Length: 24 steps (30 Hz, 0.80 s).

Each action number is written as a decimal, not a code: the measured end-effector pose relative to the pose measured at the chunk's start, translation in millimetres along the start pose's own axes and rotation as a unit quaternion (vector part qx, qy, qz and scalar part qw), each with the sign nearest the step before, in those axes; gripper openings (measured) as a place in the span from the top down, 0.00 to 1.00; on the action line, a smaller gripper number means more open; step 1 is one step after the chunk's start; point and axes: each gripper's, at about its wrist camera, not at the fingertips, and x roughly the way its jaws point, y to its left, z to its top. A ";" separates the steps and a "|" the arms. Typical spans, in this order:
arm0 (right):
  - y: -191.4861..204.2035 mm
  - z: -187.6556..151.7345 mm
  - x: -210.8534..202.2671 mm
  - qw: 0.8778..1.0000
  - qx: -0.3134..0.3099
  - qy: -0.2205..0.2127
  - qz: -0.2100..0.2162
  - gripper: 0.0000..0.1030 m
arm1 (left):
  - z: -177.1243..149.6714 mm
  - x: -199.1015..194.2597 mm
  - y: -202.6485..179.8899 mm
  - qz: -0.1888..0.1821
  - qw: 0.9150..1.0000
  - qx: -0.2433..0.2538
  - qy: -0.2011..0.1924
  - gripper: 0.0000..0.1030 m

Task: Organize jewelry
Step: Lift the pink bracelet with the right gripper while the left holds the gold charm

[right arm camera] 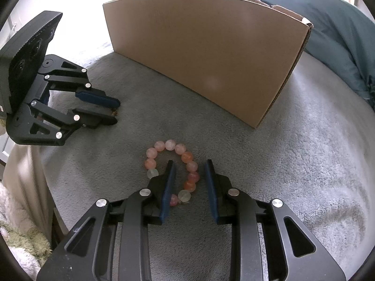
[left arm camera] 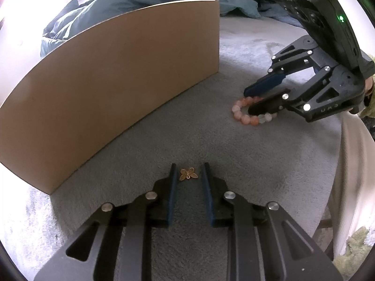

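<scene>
A small gold butterfly charm [left arm camera: 188, 174] lies on the grey blanket [left arm camera: 164, 140] between the tips of my open left gripper [left arm camera: 189, 172]. It barely shows in the right wrist view [right arm camera: 114, 112]. A pink beaded bracelet [right arm camera: 187, 157] lies flat on the blanket. My right gripper [right arm camera: 189, 168] is open and low over it: its left finger sits inside the ring, its right finger outside, so the jaws straddle the ring's right side. In the left wrist view the right gripper [left arm camera: 247, 100] stands over the bracelet [left arm camera: 243, 117].
A tall brown cardboard box [left arm camera: 117, 89] stands on the blanket behind both grippers; it also shows in the right wrist view [right arm camera: 211, 53]. A crumpled teal duvet [right arm camera: 332, 30] lies behind the box. The blanket's edge drops off at the near side.
</scene>
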 end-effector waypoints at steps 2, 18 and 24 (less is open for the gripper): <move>-0.5 -0.3 -0.3 1.000 -0.001 0.000 -0.001 0.76 | 2.7 1.4 -3.9 0.002 1.000 0.003 0.001 0.82; 0.8 -0.1 -1.5 1.000 -0.002 -0.002 -0.009 0.90 | -6.7 0.8 -6.6 0.014 1.000 0.020 0.000 0.83; 1.3 0.4 -1.9 1.000 -0.003 -0.003 -0.010 0.91 | -7.7 0.3 -6.7 0.015 1.000 0.021 -0.001 0.83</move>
